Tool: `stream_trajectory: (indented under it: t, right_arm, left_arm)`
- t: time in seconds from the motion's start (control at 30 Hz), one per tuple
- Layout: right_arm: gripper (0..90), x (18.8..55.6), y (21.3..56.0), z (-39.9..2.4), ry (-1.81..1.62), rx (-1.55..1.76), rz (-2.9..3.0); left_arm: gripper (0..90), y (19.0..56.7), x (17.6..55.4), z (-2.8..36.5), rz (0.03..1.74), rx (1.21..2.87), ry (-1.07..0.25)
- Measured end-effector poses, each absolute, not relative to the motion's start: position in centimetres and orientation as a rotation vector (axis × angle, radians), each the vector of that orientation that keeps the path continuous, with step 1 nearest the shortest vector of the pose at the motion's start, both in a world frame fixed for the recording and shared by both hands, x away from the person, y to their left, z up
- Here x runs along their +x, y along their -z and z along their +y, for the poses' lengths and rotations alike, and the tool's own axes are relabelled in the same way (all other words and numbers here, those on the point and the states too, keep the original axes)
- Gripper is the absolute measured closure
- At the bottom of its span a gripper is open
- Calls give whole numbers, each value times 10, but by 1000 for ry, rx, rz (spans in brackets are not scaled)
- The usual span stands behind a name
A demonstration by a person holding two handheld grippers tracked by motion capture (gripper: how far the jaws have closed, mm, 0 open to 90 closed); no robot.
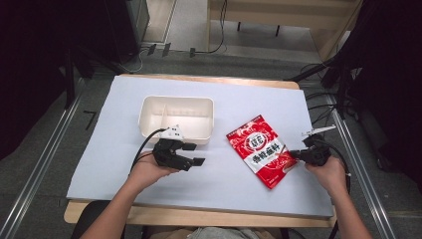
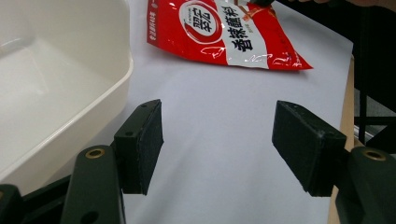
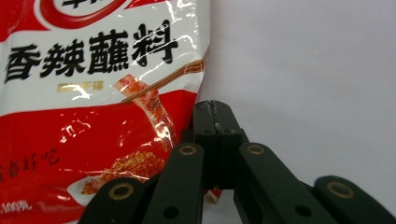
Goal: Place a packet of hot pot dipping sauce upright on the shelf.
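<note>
At centre right of the high view, the red pouch [image 1: 261, 150] lies on the surface [image 1: 99, 149], right claw [image 1: 301, 154] at its edge; the tray [image 1: 176, 118] sits upper left. In the left gripper view, the left claw [image 2: 217, 140] gapes empty. In the right gripper view, jaws pinch the pouch's edge. Likely step: grasp made; next, lift toward the tray.

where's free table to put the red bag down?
Free: the white sheet between left claw and bag, the near strip, and the far band behind the tray. Crowded: the tray's near wall, where the left claw hovers, and the bag's right edge, pinched by the right claw.
</note>
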State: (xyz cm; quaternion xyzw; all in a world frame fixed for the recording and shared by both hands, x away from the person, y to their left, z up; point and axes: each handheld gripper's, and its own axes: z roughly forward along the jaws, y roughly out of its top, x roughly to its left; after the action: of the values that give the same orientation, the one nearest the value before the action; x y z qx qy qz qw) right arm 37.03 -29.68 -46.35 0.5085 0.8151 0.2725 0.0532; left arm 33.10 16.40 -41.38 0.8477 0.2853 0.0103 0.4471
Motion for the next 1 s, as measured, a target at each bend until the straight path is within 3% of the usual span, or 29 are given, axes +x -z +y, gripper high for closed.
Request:
stream_trajectory:
  t: [0.7, 1.0]
  right_arm:
    - [900, 328, 457, -237, -814, 1366, 2672]
    - [900, 323, 454, -213, -889, 1303, 2731]
  left_arm:
    - [350, 414, 331, 155, 686, 2092, -11]
    - [412, 416, 329, 139, 678, 2104, 18]
